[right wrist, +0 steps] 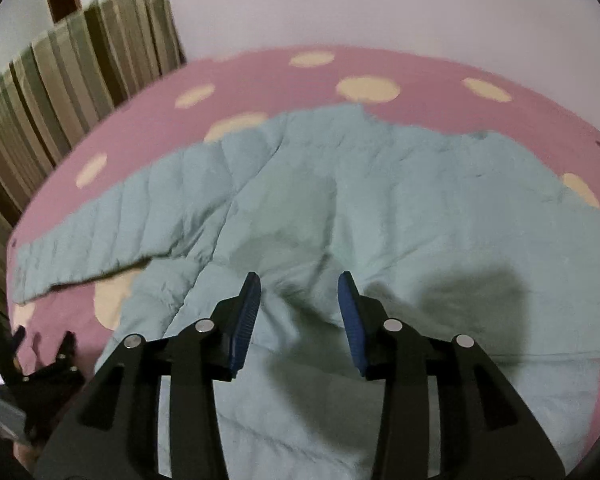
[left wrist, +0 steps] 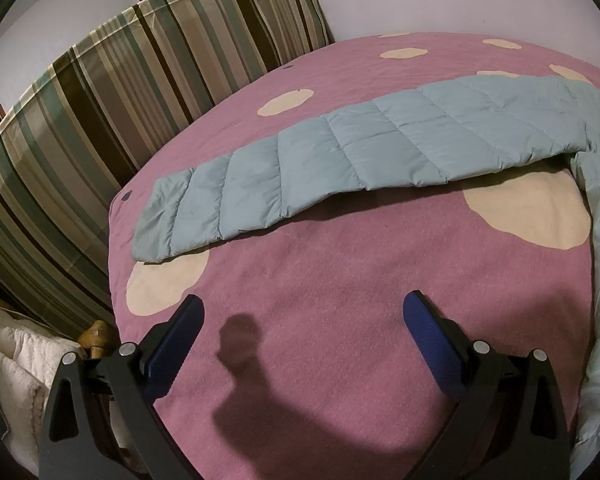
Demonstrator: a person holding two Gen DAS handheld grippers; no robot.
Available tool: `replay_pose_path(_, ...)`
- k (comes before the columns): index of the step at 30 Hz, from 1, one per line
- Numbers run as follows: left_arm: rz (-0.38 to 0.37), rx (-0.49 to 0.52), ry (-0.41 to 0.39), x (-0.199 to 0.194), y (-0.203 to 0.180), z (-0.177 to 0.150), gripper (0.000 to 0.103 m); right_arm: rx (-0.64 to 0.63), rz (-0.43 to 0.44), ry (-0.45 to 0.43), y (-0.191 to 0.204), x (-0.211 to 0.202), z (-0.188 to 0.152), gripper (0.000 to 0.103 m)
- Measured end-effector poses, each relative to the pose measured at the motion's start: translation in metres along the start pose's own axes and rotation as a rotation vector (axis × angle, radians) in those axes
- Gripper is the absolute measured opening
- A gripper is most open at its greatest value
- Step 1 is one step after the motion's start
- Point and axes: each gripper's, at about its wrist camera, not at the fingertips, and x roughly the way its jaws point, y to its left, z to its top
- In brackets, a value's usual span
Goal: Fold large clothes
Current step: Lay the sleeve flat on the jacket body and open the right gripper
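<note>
One quilted jacket (right wrist: 380, 200) spread on bed (left wrist: 340, 320), sleeve (left wrist: 300, 164) outstretched | left gripper (left wrist: 304, 308) wide, empty | right gripper (right wrist: 299, 286) part-open above body | light, puffy, slippery: pinch cuff or hem.

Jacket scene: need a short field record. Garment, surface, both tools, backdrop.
garment: light blue quilted jacket, spread out, not folded
sleeve: one sleeve stretched out flat toward the bed edge
surface: pink bedspread with cream spots
left tool: open, over bare bedspread, apart from the sleeve, holding nothing
right tool: open, over the jacket body; contact with the fabric cannot be told
backdrop: striped curtain beside the bed, plain wall behind
image quality: right wrist view blurred
</note>
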Motion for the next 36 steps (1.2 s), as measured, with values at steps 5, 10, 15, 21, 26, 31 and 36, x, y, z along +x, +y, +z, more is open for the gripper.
replay_pose_path(5,0.005,0.004,-0.002,0.000,0.000,0.000,0.099,0.142,-0.144,-0.027,-0.084,-0.027,0.004,0.025)
replay_pose_path(10,0.019,0.014,-0.007,-0.001,-0.002,0.000,0.099,0.330,-0.288,0.093,-0.168,-0.008,-0.018,0.023)
replay_pose_path(15,0.029,0.023,-0.012,-0.002,-0.004,0.000,0.099,0.291,-0.297,0.136,-0.172,0.019,-0.033,0.022)
replay_pose_path(21,0.039,0.031,-0.017,-0.003,-0.005,0.000,0.099,0.330,-0.283,0.029,-0.178,-0.012,-0.004,0.023)
replay_pose_path(26,0.047,0.037,-0.021,-0.003,-0.006,-0.001,0.099,0.369,-0.356,0.030,-0.224,0.012,0.022,0.023)
replay_pose_path(31,0.058,0.048,-0.023,-0.004,-0.008,0.000,0.099,0.382,-0.381,0.113,-0.248,0.054,0.014,0.023)
replay_pose_path(36,0.066,0.053,-0.027,-0.005,-0.008,0.000,0.099,0.363,-0.403,0.079,-0.244,0.055,0.012,0.024)
